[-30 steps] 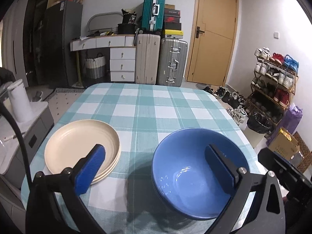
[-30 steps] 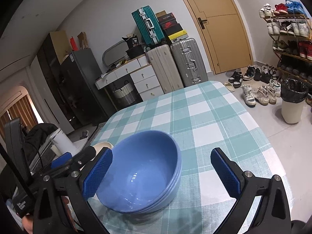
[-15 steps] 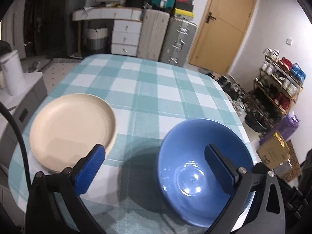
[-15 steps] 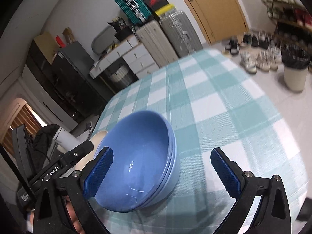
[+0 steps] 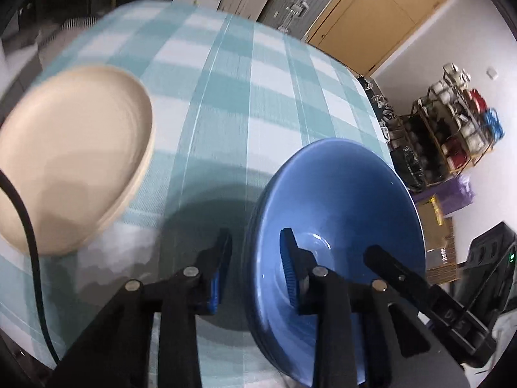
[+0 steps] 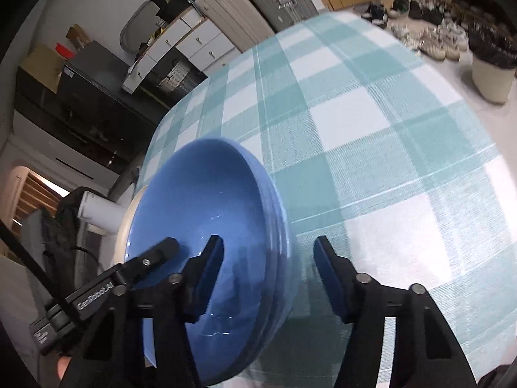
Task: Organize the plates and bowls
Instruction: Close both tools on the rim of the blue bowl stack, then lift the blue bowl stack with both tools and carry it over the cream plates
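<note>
A stack of blue bowls [image 5: 339, 213] sits near the front right of the checked table; it also shows in the right wrist view [image 6: 206, 213]. My left gripper [image 5: 255, 268] straddles the stack's left rim, one finger outside and one inside, jaws narrowed with a gap to the rim. My right gripper [image 6: 268, 274] straddles the stack's right rim the same way, jaws partly closed and apart from the wall. A stack of cream plates [image 5: 71, 148] lies on the left of the table; its edge [image 6: 127, 223] peeks out behind the bowls.
The teal checked tablecloth [image 5: 232, 97] covers the table. Beyond the far edge stand suitcases [image 6: 258, 9], white drawers [image 6: 194, 45] and a wooden door [image 5: 381, 9]. A shoe rack [image 5: 458, 119] and a waste bin [image 6: 492, 71] stand to the right.
Both grippers have dropped down and in onto the blue bowl stack, and both have narrowed their jaws around opposite rims. The bowls and plates have stayed in place.
</note>
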`<state>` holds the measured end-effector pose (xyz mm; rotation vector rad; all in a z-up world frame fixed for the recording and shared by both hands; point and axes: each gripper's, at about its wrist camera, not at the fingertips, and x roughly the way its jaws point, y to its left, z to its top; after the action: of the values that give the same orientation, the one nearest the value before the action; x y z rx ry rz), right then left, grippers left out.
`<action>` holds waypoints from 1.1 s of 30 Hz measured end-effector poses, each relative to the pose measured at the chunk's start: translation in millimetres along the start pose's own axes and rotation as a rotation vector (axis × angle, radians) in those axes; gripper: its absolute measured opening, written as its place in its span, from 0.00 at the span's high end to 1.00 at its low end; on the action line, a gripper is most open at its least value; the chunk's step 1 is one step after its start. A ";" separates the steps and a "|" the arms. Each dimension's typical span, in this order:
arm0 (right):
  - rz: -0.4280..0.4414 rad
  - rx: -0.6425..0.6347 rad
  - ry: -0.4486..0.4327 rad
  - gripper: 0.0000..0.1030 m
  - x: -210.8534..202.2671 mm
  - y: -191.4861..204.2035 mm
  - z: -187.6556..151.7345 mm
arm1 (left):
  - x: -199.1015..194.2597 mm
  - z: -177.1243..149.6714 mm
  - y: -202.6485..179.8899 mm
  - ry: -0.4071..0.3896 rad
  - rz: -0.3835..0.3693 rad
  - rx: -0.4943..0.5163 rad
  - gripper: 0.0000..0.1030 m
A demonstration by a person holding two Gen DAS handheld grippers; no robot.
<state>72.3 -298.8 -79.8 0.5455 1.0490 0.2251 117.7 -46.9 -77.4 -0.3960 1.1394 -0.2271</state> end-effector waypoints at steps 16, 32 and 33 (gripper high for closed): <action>-0.131 -0.059 0.007 0.87 6.2 2.8 -4.1 | -1.7 -6.3 -16.2 -0.029 0.082 0.112 0.93; -0.139 -0.151 -0.010 0.87 -13.5 57.4 2.3 | -52.0 -6.5 8.1 -0.114 0.089 0.054 0.93; -0.135 -0.154 -0.008 0.87 -13.4 63.1 2.2 | -55.6 -5.6 11.2 -0.121 0.093 0.049 0.93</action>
<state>72.6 -251.9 -35.5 0.3354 1.0464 0.1830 89.8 -17.0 -37.7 -0.3087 1.0290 -0.1477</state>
